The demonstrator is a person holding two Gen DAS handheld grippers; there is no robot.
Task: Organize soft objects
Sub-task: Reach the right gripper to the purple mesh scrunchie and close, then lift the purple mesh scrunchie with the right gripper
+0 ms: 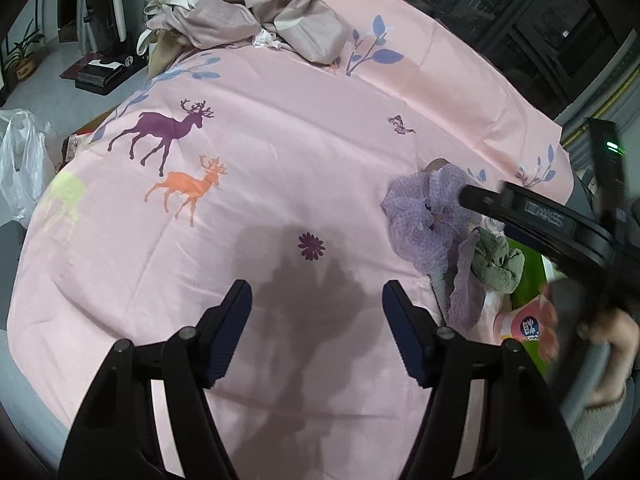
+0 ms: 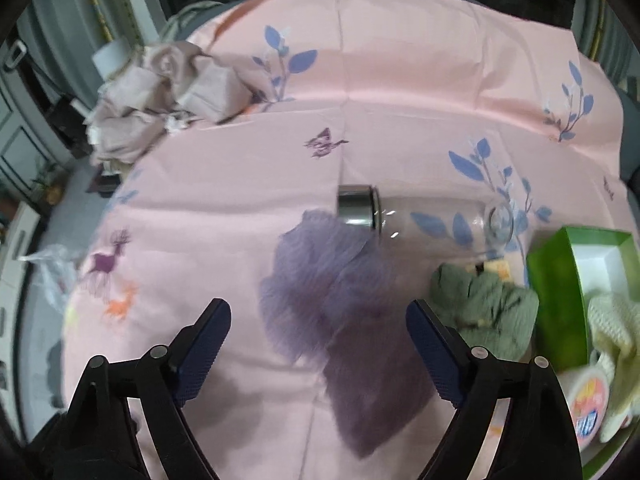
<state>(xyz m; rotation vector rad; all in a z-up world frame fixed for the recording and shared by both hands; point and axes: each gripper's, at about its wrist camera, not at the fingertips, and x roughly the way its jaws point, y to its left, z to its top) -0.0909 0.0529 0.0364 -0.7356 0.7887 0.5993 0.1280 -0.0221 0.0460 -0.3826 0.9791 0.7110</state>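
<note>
A crumpled purple mesh cloth (image 2: 340,300) lies on the pink deer-print sheet (image 2: 400,120). My right gripper (image 2: 320,340) hovers over it, open, with the cloth showing between and beyond its fingers, blurred. To its right sits a grey-green cloth (image 2: 488,308), then a green box (image 2: 560,280) holding a cream knitted cloth (image 2: 612,340). My left gripper (image 1: 318,320) is open over bare sheet (image 1: 280,140), nothing between its fingers. From there the purple mesh cloth (image 1: 424,224) and the grey-green cloth (image 1: 496,264) lie to the right, partly behind the right tool's black frame (image 1: 552,224).
A clear bottle (image 2: 420,216) with a metal cap lies on its side behind the purple cloth. A round tub (image 2: 588,404) with an orange label sits by the green box. A heap of beige-pink fabric (image 1: 248,12) is at the far end. A white plastic bag (image 1: 20,160) is off the left edge.
</note>
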